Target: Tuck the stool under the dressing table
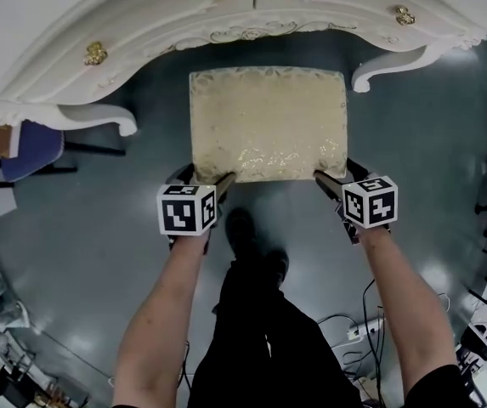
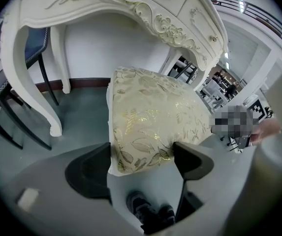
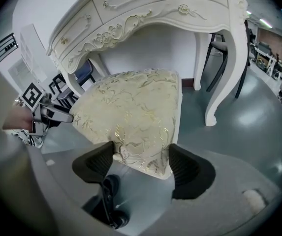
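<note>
Stool [image 1: 268, 121], 1, gripped by 2 hand-held grippers [image 1: 205, 177] [image 1: 338, 173]

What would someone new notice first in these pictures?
A cream, gold-leaf cushioned stool stands on the grey floor, right in front of the ornate white dressing table. The left gripper and right gripper each have their jaws closed on one near corner of it.
</note>
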